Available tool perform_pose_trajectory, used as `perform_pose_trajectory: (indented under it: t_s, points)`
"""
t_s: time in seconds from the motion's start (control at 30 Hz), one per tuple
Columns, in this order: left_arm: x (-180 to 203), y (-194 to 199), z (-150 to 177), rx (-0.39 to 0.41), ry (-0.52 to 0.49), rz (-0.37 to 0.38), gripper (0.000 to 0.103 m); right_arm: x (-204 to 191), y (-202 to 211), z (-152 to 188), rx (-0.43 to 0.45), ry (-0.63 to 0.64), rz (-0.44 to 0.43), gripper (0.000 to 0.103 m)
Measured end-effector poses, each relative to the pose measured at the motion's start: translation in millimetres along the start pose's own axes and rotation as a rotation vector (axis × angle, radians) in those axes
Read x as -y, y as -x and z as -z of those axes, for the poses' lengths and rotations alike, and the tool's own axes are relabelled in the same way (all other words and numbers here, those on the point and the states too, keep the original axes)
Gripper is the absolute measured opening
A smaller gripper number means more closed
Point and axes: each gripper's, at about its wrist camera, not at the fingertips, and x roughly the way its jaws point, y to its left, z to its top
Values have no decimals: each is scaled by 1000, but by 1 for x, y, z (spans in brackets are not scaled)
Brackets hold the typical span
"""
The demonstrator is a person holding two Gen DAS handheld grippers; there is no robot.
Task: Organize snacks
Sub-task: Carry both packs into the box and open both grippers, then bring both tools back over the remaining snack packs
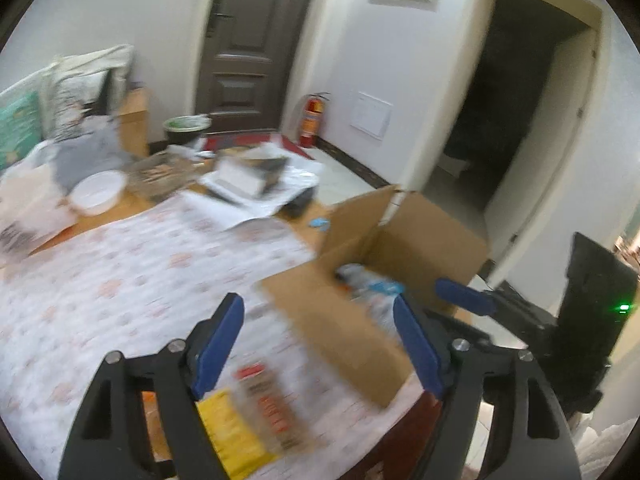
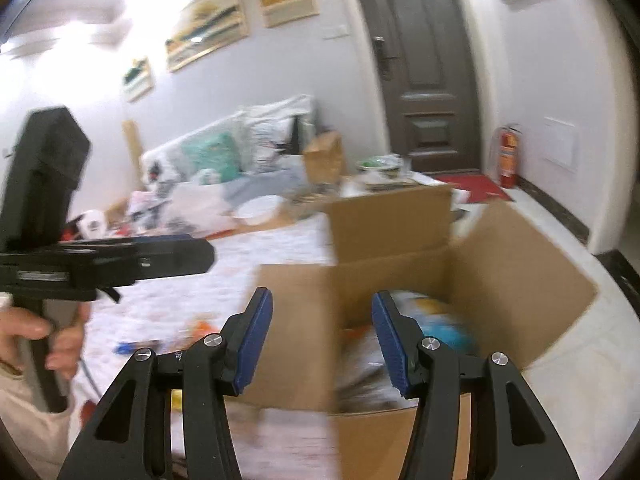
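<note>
An open cardboard box (image 1: 340, 320) stands on the floral-clothed table; it also shows in the right wrist view (image 2: 400, 272). Snack packets (image 1: 368, 288) lie inside it, seen also in the right wrist view (image 2: 432, 320). A yellow packet (image 1: 232, 432) and a clear packet with red labels (image 1: 268, 404) lie on the cloth under my left gripper (image 1: 320, 320), which is open and empty. My right gripper (image 2: 322, 320) is open and empty at the box's near edge. Its blue fingertip (image 1: 464, 296) shows in the left wrist view. More small snacks (image 2: 192, 336) lie on the cloth.
A white bowl (image 1: 98, 192), papers and clutter (image 1: 248, 176) lie at the table's far end. A sofa with cushions (image 2: 216, 156), a dark door (image 2: 424, 72) and a red fire extinguisher (image 1: 312, 120) stand beyond. The left gripper's body (image 2: 104, 264) is held at the left.
</note>
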Motion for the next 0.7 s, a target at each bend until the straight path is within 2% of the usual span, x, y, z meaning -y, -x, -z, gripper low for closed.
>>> perform_pose_trajectory:
  t_s: [0.13, 0.23, 0.37, 0.53, 0.6, 0.7]
  points:
    - [-46, 36, 30, 26, 42, -106, 76, -53, -7, 6, -23, 56, -88, 47]
    - [-74, 48, 54, 16, 58, -174, 78, -86, -18, 17, -57, 76, -129, 47]
    - [-115, 49, 86, -19, 124, -157, 78, -128, -43, 32, -138, 105, -157, 47]
    - [-148, 45, 116, -40, 176, -131, 78, -159, -81, 54, -251, 130, -148, 49]
    - [-162, 45, 126, -42, 202, -118, 78, -170, -98, 66, -298, 126, -142, 64]
    - [-178, 46, 139, -32, 242, -93, 78, -188, -121, 87, -361, 125, -123, 71]
